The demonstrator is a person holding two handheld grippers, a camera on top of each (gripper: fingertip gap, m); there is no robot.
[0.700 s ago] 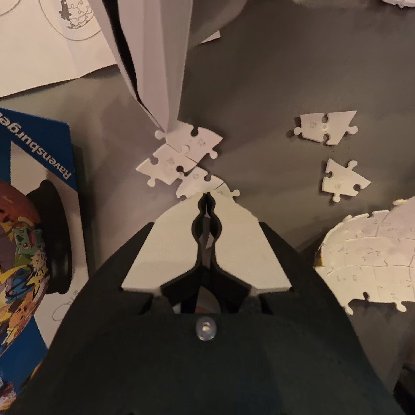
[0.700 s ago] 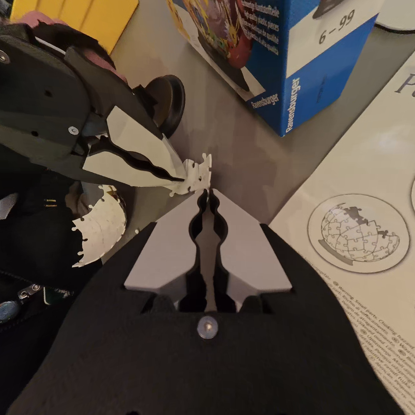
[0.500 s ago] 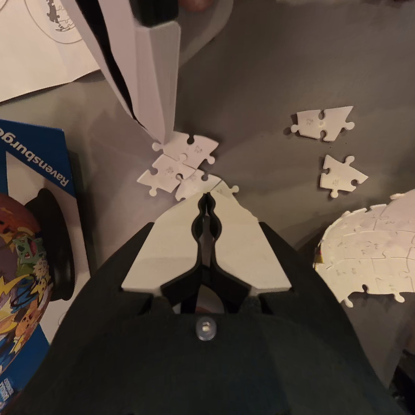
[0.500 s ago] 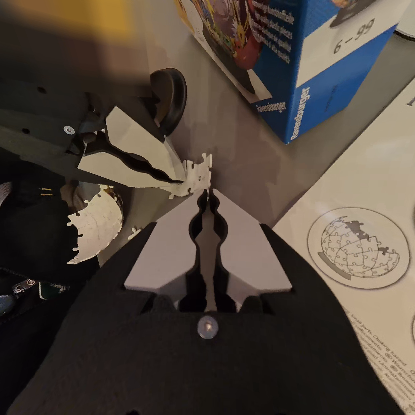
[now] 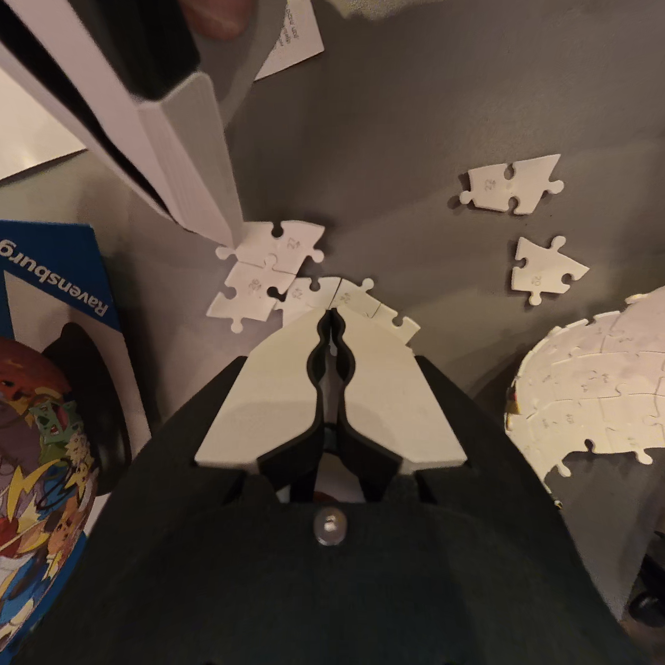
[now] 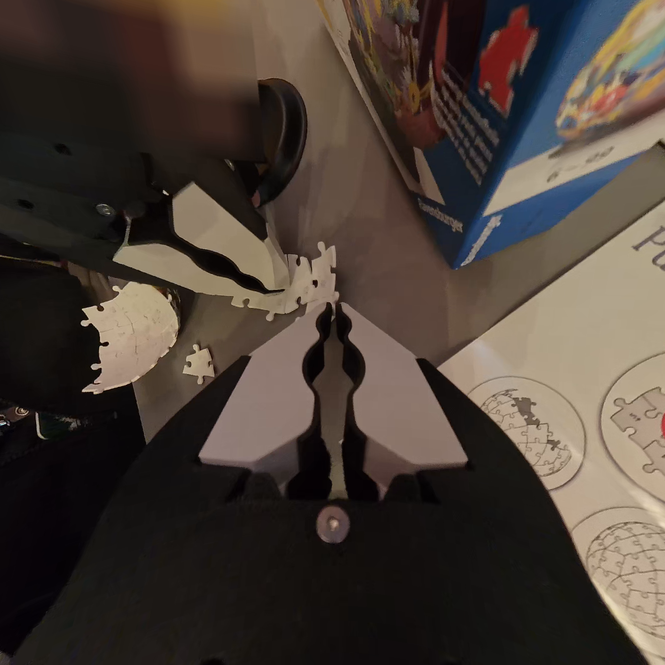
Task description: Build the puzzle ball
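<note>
Puzzle ball work is resting on one curved strip of joined pieces (image 5: 288, 273), which we are holding between both tools above the grey table (image 5: 414, 108). Nearest us, our left gripper (image 5: 331, 312) is pinching the strip's near end, fingers drawn together on it. Farther out, our right gripper (image 6: 333, 306) is touching the strip's far corner with its tips nearly closed; whether it is truly gripping we cannot tell.

We are judging the risk as the strip buckling: if we are pressing from both ends unevenly, a tab could be popping out of its joint and pieces dropping.

Our left wrist view is showing the joined pair (image 5: 511, 183), the single loose piece (image 5: 545, 270) and the half-built shell (image 5: 593, 388) to the right. Our right wrist view alone is showing the strip's arch from the side, the instruction sheet (image 6: 539, 360) and the blue box (image 6: 521, 108) beyond.
</note>
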